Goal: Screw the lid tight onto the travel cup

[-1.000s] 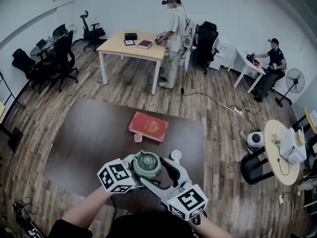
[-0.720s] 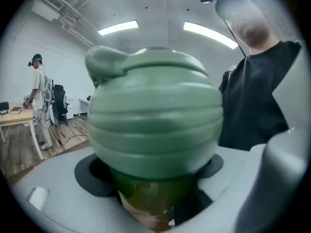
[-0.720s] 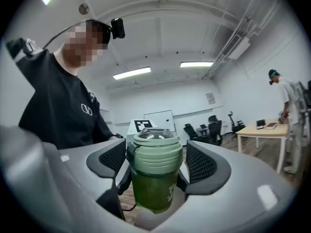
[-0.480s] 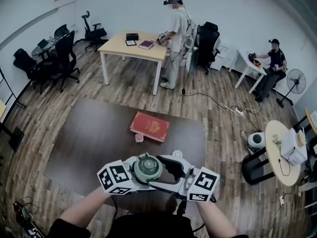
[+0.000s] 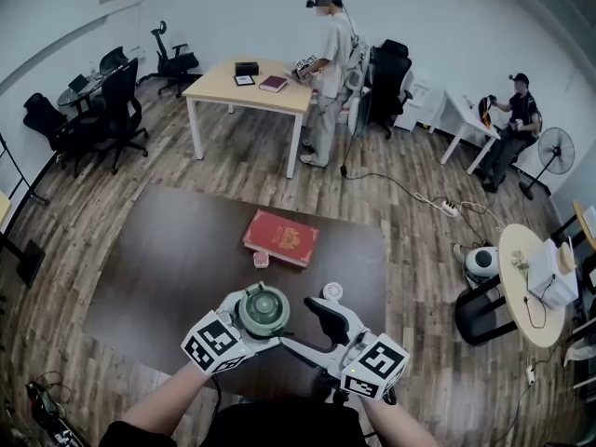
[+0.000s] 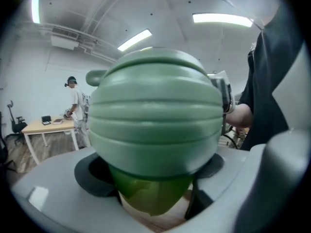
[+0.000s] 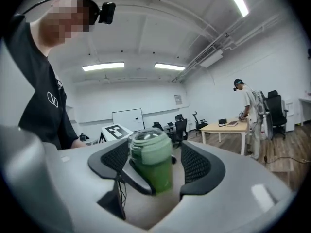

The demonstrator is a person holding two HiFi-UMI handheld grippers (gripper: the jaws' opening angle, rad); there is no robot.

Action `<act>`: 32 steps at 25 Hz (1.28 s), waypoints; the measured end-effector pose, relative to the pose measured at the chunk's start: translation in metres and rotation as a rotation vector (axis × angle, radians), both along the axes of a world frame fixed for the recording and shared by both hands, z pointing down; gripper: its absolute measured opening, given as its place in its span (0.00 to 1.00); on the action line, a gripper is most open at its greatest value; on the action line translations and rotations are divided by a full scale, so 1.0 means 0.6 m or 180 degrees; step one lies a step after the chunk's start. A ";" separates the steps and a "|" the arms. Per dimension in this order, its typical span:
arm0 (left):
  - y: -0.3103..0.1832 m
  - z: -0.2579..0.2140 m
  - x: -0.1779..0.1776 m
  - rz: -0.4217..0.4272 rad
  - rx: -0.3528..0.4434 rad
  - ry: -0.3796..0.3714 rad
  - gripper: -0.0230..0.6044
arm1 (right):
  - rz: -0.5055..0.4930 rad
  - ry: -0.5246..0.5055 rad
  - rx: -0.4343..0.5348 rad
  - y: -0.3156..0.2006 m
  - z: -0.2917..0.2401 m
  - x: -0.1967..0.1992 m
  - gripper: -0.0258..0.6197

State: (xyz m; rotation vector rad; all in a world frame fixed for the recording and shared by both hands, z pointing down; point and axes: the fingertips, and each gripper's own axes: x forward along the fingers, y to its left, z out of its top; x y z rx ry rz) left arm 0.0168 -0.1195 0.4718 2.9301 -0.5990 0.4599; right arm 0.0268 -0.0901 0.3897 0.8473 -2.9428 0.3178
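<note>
The green travel cup [image 5: 264,310] with its ribbed pale-green lid [image 6: 153,125] on top is held upright above the near edge of the dark table [image 5: 168,259]. My left gripper [image 5: 253,324] is shut on the cup's translucent green body [image 6: 150,198], just under the lid. My right gripper [image 5: 303,324] stands open a little to the cup's right, its black pads [image 7: 195,165] clear of it. In the right gripper view the cup [image 7: 154,171] shows just beyond the jaw tips, with gaps on both sides.
A red book [image 5: 279,237] lies mid-table with a small pink item [image 5: 260,260] beside it and a white round piece [image 5: 331,292] close to my right gripper. Behind stand a light wooden table [image 5: 247,87], office chairs and two people.
My right gripper has drawn back from around the lid, toward the right and nearer me. The cup and left gripper have shifted slightly left.
</note>
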 end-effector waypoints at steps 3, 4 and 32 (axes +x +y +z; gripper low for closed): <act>-0.029 0.003 -0.057 -0.0577 0.0260 0.0122 0.71 | 0.0784 0.0150 -0.0099 -0.038 0.047 0.095 0.08; -0.035 0.004 -0.078 -0.0771 0.0349 0.0153 0.71 | 0.1119 0.0223 -0.0121 -0.050 0.068 0.131 0.05; -0.039 0.044 -0.253 -0.2046 0.0535 0.0068 0.71 | 0.2540 0.0683 0.0152 -0.067 0.172 0.291 0.05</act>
